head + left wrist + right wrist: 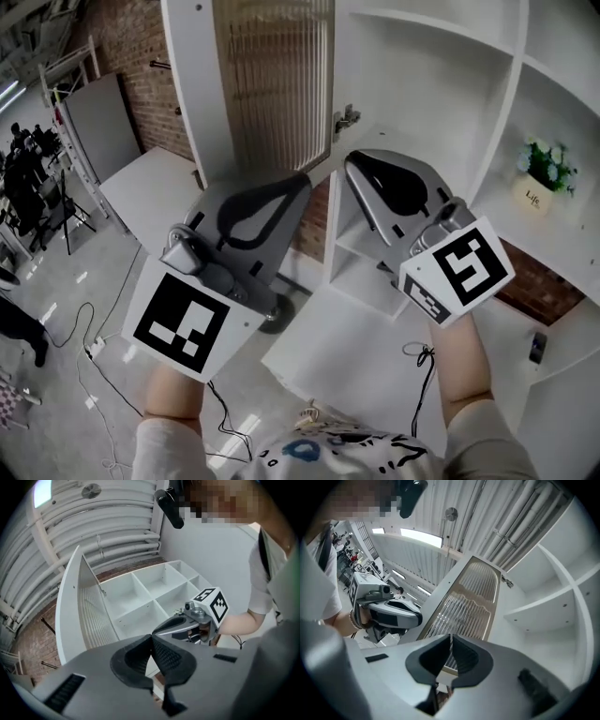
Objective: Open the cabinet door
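— Cabinet door (272, 84)?
— Open at the cabinet's (422, 89) left edge, top cropped. Left gripper (298, 186) and right gripper (356, 167) pinched shut, empty, facing the cabinet.
— Writing?
— Pot (536, 195) inside the cabinet reads "Life"; rest illegible.

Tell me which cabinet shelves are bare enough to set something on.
The compartment between the open door and the upright divider is bare, and so are the small cubbies below it. Right of the divider, the shelf holds a potted plant, with some bare board around it.
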